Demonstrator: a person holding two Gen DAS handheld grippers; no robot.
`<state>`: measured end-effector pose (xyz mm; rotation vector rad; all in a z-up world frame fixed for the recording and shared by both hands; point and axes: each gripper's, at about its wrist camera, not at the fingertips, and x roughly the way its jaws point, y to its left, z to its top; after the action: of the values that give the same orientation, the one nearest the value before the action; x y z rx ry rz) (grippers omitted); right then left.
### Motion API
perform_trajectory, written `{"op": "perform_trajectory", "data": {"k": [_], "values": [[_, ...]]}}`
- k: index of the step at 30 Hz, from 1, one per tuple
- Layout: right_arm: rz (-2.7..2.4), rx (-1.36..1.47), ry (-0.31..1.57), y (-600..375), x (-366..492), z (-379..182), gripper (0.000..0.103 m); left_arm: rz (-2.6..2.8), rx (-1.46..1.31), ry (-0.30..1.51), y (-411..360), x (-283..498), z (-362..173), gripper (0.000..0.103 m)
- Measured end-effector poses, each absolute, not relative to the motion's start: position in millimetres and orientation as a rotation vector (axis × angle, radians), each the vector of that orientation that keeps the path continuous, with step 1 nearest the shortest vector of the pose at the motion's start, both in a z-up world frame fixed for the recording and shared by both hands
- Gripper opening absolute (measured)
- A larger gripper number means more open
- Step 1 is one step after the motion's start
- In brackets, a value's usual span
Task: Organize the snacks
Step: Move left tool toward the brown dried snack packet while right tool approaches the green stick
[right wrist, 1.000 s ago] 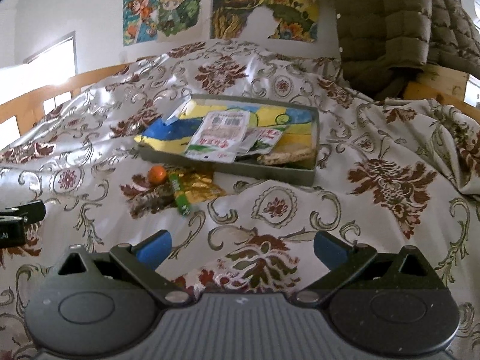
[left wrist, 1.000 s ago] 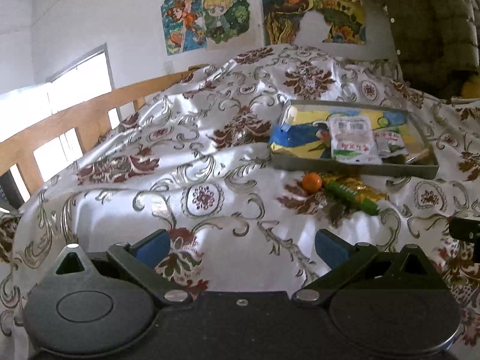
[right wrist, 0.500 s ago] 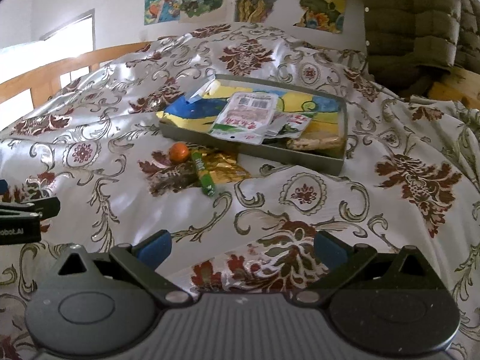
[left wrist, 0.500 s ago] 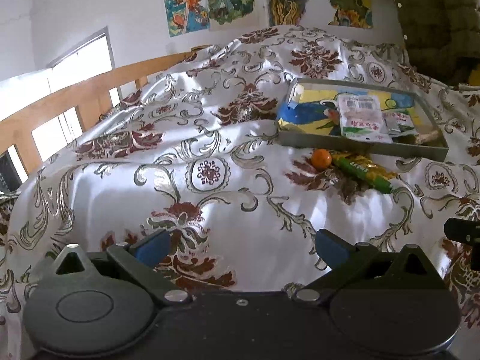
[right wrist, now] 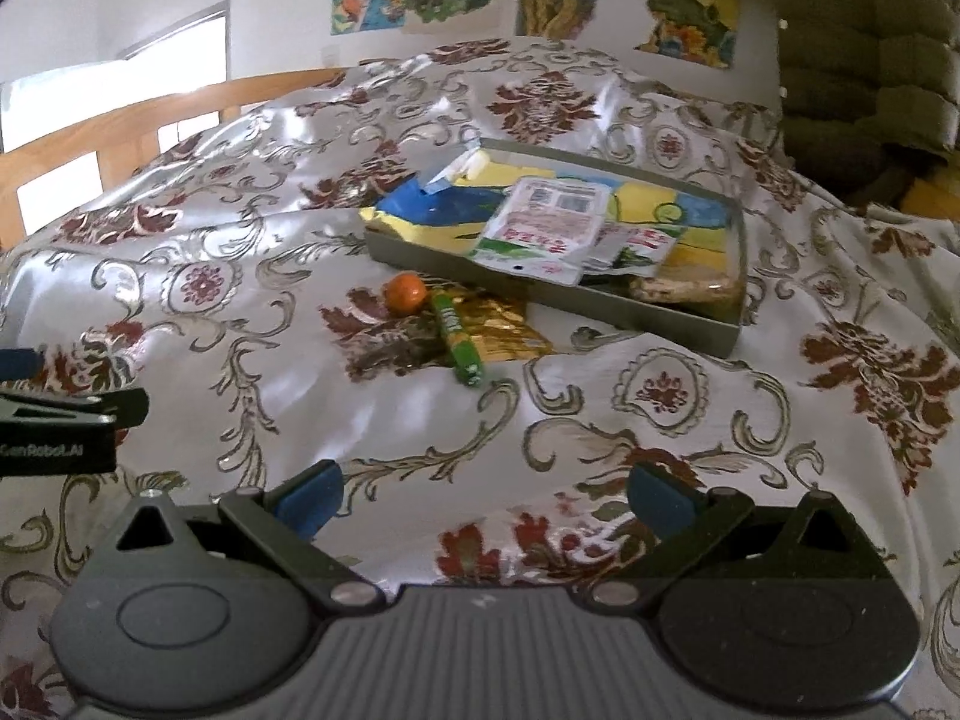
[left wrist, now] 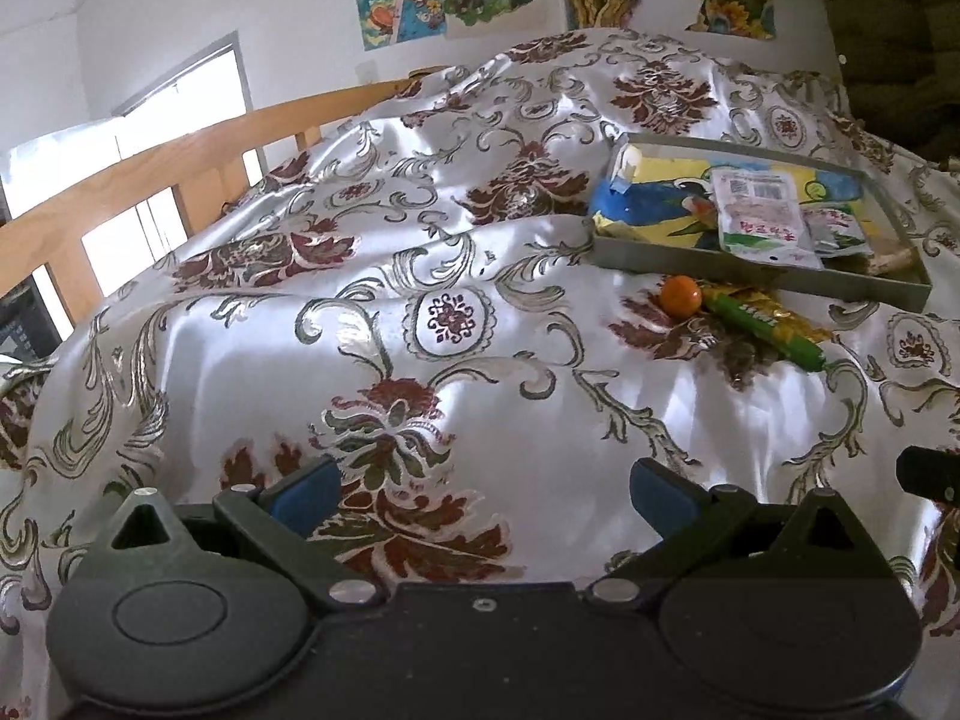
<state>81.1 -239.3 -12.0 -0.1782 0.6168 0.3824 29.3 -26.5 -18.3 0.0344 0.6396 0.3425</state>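
Note:
A grey tray (left wrist: 750,264) (right wrist: 636,315) lies on the patterned satin cloth and holds several snack packets, among them a white and pink packet (left wrist: 759,219) (right wrist: 543,228) on a yellow and blue bag. In front of the tray lie an orange ball (left wrist: 680,296) (right wrist: 405,293), a green stick snack (left wrist: 765,330) (right wrist: 457,337) and a gold wrapper (right wrist: 498,330). My left gripper (left wrist: 480,489) is open and empty, well short of them on the left. My right gripper (right wrist: 486,489) is open and empty too, nearer the snacks.
A wooden rail (left wrist: 150,180) runs along the left edge of the cloth. A dark green padded coat (right wrist: 864,60) hangs at the back right. Posters are on the white wall. The left gripper's side (right wrist: 60,420) shows at the right wrist view's left edge.
Both grippers have moved, and the tray and loose snacks have shifted in both views; in the right wrist view they look larger. Both stay open and empty.

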Motion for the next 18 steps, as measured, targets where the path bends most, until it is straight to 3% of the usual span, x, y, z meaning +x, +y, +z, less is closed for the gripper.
{"op": "perform_trajectory", "data": {"k": [18], "values": [[0.398, -0.237, 0.575, -230, 92, -14, 0.103, 0.348, 0.037, 0.661, -23, 46, -20, 0.102]]}}
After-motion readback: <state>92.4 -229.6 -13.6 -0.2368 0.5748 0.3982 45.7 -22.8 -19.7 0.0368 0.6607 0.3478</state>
